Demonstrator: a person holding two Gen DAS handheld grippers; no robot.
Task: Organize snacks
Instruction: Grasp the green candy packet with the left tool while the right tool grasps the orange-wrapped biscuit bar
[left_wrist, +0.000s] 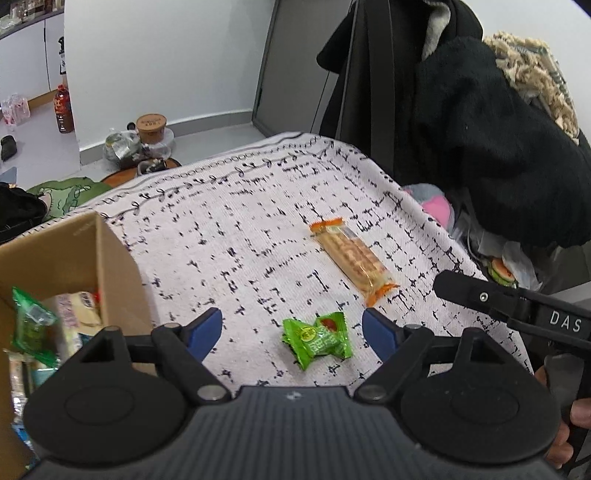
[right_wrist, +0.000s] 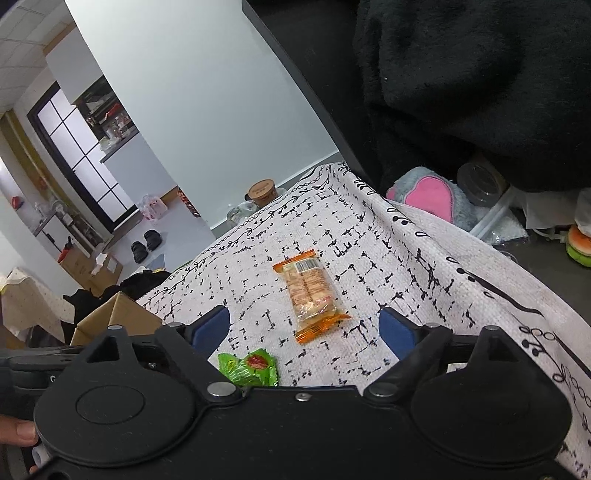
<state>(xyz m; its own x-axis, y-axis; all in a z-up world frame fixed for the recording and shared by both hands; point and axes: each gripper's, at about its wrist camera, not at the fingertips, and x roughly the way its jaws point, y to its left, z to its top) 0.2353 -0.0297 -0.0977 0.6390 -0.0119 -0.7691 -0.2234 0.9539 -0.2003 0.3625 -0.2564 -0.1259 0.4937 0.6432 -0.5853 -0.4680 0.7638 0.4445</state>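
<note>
Left claw (left_wrist: 291, 330) released, holding nothing, poised over the green candy packet (left_wrist: 318, 339), which lies on the cloth-covered counter (left_wrist: 221, 221) between its blue fingers (left_wrist: 205, 332); right claw (right_wrist: 304, 330) likewise released and unloaded, the orange wafer bar (right_wrist: 309, 291) lying just ahead; cardboard box (left_wrist: 74, 251) at the left, containing what appear to be wrapped snacks (left_wrist: 33, 325); black coat (left_wrist: 498, 147) beyond.

A green-wrapped candy (left_wrist: 317, 339) is laid flat on the patterned bench cloth; just beyond it, apart, an orange-ended wafer pack (left_wrist: 352, 260) is laid lengthwise. More wrapped snacks (left_wrist: 55, 325) are held in the cardboard box (left_wrist: 110, 266).
</note>
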